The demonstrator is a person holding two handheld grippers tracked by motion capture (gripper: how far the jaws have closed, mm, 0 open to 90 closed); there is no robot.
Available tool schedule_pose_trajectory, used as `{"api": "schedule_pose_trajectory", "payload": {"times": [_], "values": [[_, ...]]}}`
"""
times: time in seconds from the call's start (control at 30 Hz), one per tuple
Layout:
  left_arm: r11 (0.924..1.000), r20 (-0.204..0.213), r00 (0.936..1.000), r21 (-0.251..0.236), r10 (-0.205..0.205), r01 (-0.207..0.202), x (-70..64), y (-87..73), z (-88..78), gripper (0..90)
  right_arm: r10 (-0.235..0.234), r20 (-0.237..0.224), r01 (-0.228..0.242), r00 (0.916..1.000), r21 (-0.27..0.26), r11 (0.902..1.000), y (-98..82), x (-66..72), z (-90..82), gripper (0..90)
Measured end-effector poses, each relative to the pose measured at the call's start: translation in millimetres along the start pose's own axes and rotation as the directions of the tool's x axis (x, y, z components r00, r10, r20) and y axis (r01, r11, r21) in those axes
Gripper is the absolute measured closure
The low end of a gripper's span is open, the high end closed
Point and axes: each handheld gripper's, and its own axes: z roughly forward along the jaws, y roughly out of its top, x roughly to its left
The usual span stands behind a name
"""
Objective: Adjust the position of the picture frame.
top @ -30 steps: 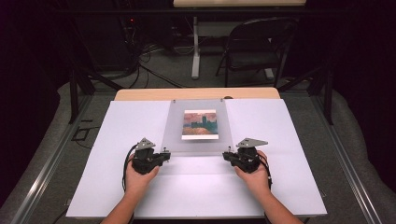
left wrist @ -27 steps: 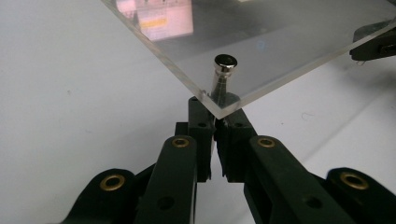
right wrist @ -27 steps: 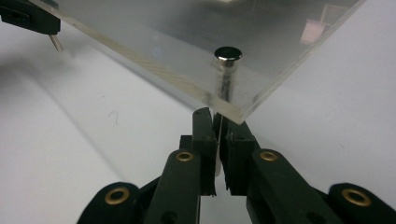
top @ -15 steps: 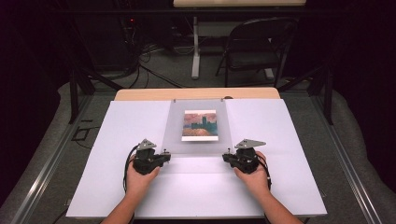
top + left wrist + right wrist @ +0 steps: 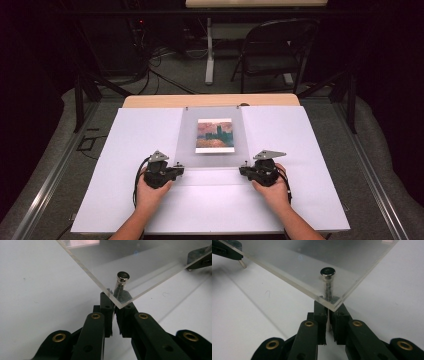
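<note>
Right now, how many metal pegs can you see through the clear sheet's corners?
2 up close: one at the left gripper in the near-left corner, one at the right gripper in the near-right. Far-corner dots are unclear.

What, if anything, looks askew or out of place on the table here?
Nothing stands out. The clear sheet lies square on the white board, over the picture. Its two near corners rest over metal pins; the left gripper and right gripper are each shut on one. No damage is visible.
</note>
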Motion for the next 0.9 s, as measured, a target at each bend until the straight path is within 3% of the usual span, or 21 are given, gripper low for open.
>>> {"api": "schedule_pose_trajectory", "payload": {"times": [0.2, 0.33, 0.7, 0.9], "values": [[1.0000, 0.003, 1.0000, -0.007, -0.003, 0.003, 0.6, -0.7, 0.2, 83.5, 0.004, 0.003, -0.004, 1.0000, -0.001, 1.0000, -0.2, 0.1, -1.4, 81.0], [0.9997, 0.008, 0.9999, -0.019, -0.013, 0.013, 0.5, -1.4, -0.6, 80.7, -0.020, 0.010, 0.020, 0.9997, -0.020, 0.9996, 0.2, 2.5, -4.3, 71.5], [0.9990, 0.005, 0.9999, -0.043, 0.011, -0.011, -5.4, -3.6, -1.2, 44.0, -0.038, 0.033, 0.039, 0.9987, -0.048, 0.9981, 0.8, 10.3, -7.9, 45.6], [0.9976, -0.013, 0.9996, -0.064, 0.025, -0.026, -5.5, -5.0, -5.7, 38.0, -0.069, 0.034, 0.071, 0.9970, -0.046, 0.9964, 0.8, 14.0, -11.0, 41.3]]}}
